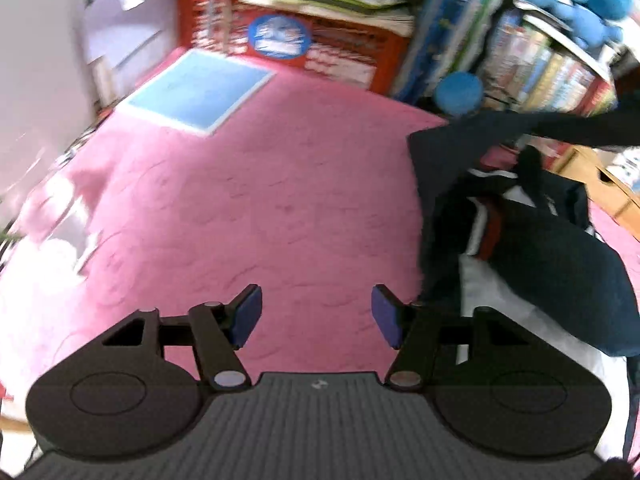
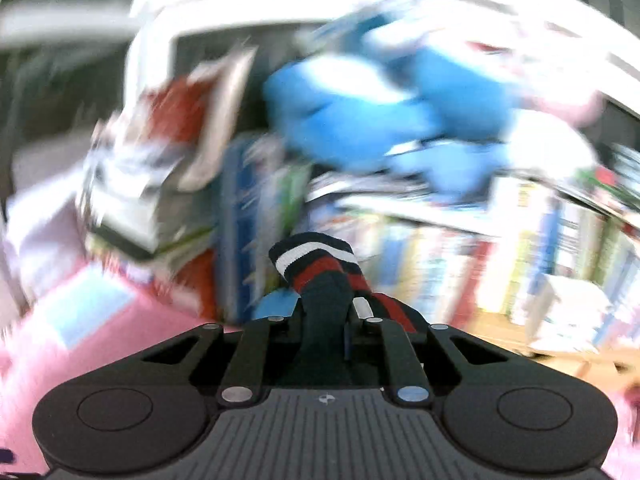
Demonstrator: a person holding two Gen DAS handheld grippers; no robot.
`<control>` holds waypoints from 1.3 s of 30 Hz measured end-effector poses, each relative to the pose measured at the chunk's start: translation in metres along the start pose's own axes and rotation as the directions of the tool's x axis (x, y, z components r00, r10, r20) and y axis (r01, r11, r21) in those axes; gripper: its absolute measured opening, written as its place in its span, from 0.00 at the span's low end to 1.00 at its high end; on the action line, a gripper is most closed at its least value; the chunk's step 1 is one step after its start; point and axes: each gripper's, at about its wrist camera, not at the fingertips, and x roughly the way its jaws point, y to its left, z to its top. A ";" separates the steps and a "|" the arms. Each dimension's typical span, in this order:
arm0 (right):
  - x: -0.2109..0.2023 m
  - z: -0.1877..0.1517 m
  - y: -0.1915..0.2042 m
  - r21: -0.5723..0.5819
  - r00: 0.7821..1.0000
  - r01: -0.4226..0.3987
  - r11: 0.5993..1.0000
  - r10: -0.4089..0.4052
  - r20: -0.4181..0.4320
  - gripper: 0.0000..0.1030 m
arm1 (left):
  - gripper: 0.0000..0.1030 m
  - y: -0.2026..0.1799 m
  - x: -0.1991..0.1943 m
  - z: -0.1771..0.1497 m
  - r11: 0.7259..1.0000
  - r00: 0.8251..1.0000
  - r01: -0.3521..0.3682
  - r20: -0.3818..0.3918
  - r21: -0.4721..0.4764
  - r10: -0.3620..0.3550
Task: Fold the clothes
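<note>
Your right claw (image 2: 326, 312) is clamped on the ribbed cuff of the dark navy garment with white and red stripes (image 2: 316, 268), and the striped band sticks up past the closed jaws. That view is heavily smeared, so beyond the grip itself little is certain; the blurred book spines behind the cuff suggest you are carrying it raised above the pink fleecy blanket (image 1: 256, 200), probably to shake the garment out or draw it over open ground before folding.

In the left wrist view the same garment (image 1: 532, 240) hangs and heaps on the blanket's right side, one dark part stretched up and rightward out of view, with a white cloth (image 1: 508, 304) beneath it. Whether that is lining or a separate piece you cannot tell.

Your left claw (image 1: 316, 316) stands wide apart, blue pads (image 1: 245, 316) facing each other, gripping nothing and hovering over bare blanket just left of the garment. It looks ready to take a second corner. A pale blue sheet with a white border (image 1: 200, 88) lies on the blanket's far side, well apart from the garment.
</note>
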 end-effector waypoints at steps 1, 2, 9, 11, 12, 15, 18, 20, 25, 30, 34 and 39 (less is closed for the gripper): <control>-0.013 -0.004 -0.020 0.054 1.000 0.005 0.999 -0.006 0.022 0.20 | 0.59 -0.007 0.002 0.001 1.000 1.000 0.012 0.002 0.019 -0.012; -0.021 -0.015 -0.042 0.108 1.000 0.024 0.994 -0.024 0.005 0.22 | 0.60 -0.013 0.005 0.003 0.999 1.000 0.025 0.002 0.039 -0.025; -0.005 -0.150 -0.135 0.258 0.788 0.497 0.828 -0.307 -0.533 0.82 | 0.61 -0.061 0.020 0.007 0.975 0.997 0.075 -0.013 0.210 -0.074; -0.005 -0.179 -0.147 0.254 0.710 0.567 0.783 -0.309 -0.633 0.82 | 0.62 -0.073 0.024 0.009 0.965 0.997 0.074 -0.006 0.250 -0.075; -0.011 -0.186 -0.151 0.309 0.729 0.559 0.770 -0.279 -0.625 0.82 | 0.64 -0.077 0.026 0.011 0.963 0.997 0.072 0.001 0.260 -0.075; -0.023 -0.195 -0.159 0.439 0.800 0.506 0.743 -0.214 -0.560 0.90 | 0.67 -0.091 0.031 0.025 0.962 0.997 0.058 0.030 0.268 -0.069; -0.020 -0.197 -0.170 0.512 0.842 0.461 0.725 -0.174 -0.511 0.96 | 0.68 -0.101 0.042 0.031 0.959 0.998 0.029 0.040 0.282 -0.042; -0.017 -0.198 -0.178 0.546 0.846 0.460 0.700 -0.158 -0.509 0.95 | 0.68 -0.108 0.052 0.032 0.957 0.999 0.004 0.033 0.292 -0.015; 0.003 -0.198 -0.184 0.508 0.834 0.417 0.753 -0.095 -0.544 0.52 | 0.68 -0.119 0.080 0.024 0.940 0.998 -0.041 -0.024 0.338 0.052; 0.008 -0.128 -0.161 0.196 0.903 0.285 0.938 -0.194 -0.384 0.12 | 0.67 -0.127 0.077 0.026 0.935 0.997 -0.082 0.028 0.345 0.077; -0.004 -0.113 -0.162 0.125 0.948 0.246 0.961 -0.211 -0.240 0.15 | 0.68 -0.133 0.085 0.019 0.919 0.994 -0.107 0.006 0.379 0.113; 0.030 -0.172 -0.188 0.148 0.816 0.332 0.932 -0.205 -0.541 0.21 | 0.74 -0.128 0.094 0.001 0.884 0.984 -0.146 -0.029 0.444 0.177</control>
